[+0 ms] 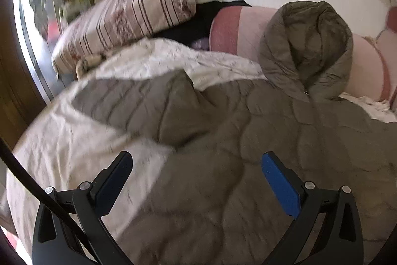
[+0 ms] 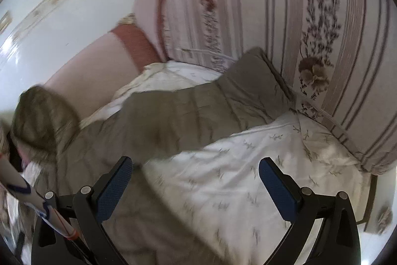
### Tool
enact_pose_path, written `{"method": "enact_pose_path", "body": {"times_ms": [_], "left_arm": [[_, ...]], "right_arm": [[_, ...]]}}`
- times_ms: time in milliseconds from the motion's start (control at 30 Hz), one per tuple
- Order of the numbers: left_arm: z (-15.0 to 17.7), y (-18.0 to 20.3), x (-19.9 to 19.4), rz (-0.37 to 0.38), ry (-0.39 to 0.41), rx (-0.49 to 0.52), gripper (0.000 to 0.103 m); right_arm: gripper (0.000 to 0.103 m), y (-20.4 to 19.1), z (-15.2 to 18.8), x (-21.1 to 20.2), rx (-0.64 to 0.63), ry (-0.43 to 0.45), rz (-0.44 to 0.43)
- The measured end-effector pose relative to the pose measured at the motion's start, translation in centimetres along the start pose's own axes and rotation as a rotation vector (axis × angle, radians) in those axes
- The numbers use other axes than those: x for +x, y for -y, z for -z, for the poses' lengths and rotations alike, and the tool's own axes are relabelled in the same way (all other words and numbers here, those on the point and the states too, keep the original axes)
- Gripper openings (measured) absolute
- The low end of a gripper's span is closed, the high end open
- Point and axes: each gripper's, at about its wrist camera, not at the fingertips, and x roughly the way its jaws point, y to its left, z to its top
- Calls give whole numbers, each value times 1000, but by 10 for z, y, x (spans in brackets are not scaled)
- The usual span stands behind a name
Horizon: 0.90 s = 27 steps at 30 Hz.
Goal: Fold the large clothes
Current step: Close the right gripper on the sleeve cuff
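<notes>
Well, early going here: the coat [image 1: 248,135] lies spread on the bed [image 1: 62,148], quilted and unfolded, and both the left gripper [image 1: 197,165] and right gripper [image 2: 196,170] hang over it with jaws wide, holding nothing. The left view catches the hood [image 1: 307,49]; the right shows a sleeve [image 2: 248,81] reaching toward the pillow [image 2: 322,41].

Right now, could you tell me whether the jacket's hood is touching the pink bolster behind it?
Touching. The left wrist view shows the olive hood propped upright against the pink bolster, with no gap visible between them.
</notes>
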Motion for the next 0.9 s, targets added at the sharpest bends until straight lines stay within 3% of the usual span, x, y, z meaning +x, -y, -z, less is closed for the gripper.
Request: {"method": "enact_pose_path", "body": {"times_ms": [200, 267, 333, 400, 700, 767, 800, 833, 900], "left_arm": [[0, -14, 21, 23, -28, -31, 103], [2, -13, 26, 14, -27, -34, 103], [3, -10, 30, 9, -27, -29, 103], [5, -6, 32, 20, -26, -21, 103], [11, 4, 33, 49, -29, 34, 103], [13, 5, 33, 55, -38, 34, 103], [14, 5, 33, 56, -39, 34, 103], [14, 5, 33, 57, -40, 35, 103], [14, 6, 33, 53, -36, 37, 103]], "right_arm": [[102, 68, -32, 40, 128, 39, 75], [94, 93, -36, 55, 192, 24, 52], [79, 107, -37, 67, 231, 1, 29], [73, 118, -36, 78, 257, -29, 49], [71, 125, -44, 97, 216, 16, 98], [53, 131, -45, 105, 221, 10, 81], [32, 132, -45, 107, 223, 3, 73], [24, 133, -45, 109, 229, -1, 60], [18, 131, -45, 101, 236, 21, 46]]}}
